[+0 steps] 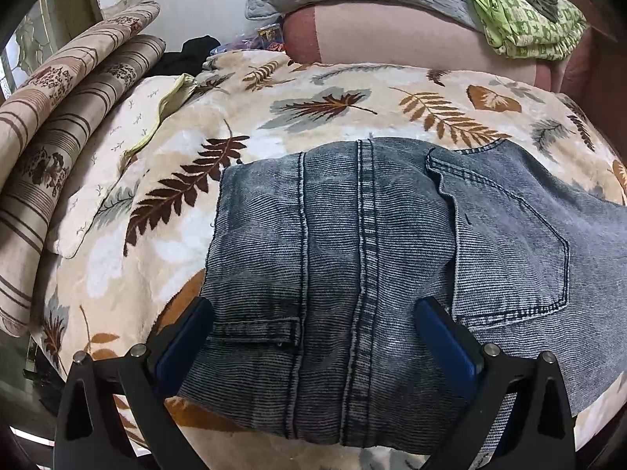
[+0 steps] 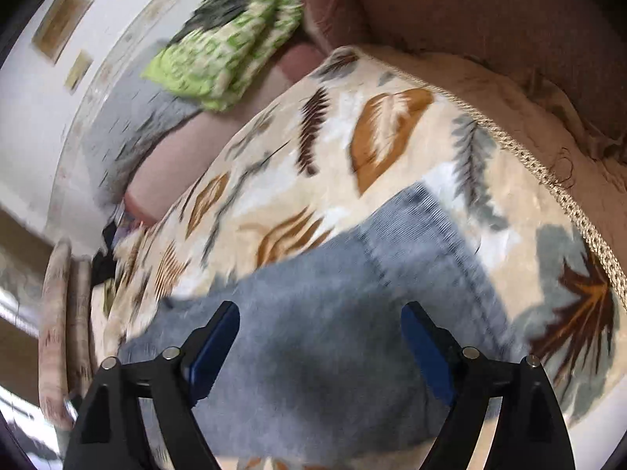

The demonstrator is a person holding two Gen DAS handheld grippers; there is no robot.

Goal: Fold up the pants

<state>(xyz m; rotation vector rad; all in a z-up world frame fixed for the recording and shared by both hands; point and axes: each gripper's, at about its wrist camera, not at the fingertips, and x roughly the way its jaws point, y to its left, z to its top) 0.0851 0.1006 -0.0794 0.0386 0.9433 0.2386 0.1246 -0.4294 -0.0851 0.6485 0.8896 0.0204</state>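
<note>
Folded jeans are laid on a leaf-print blanket. Left gripper is levelled above them, jaws spread, nothing grasped. Right gripper is tilted over the blurred denim, jaws likewise released.

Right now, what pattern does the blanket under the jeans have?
Cream blanket under the jeans with brown, orange and grey leaves; clearest in the left wrist view.
</note>
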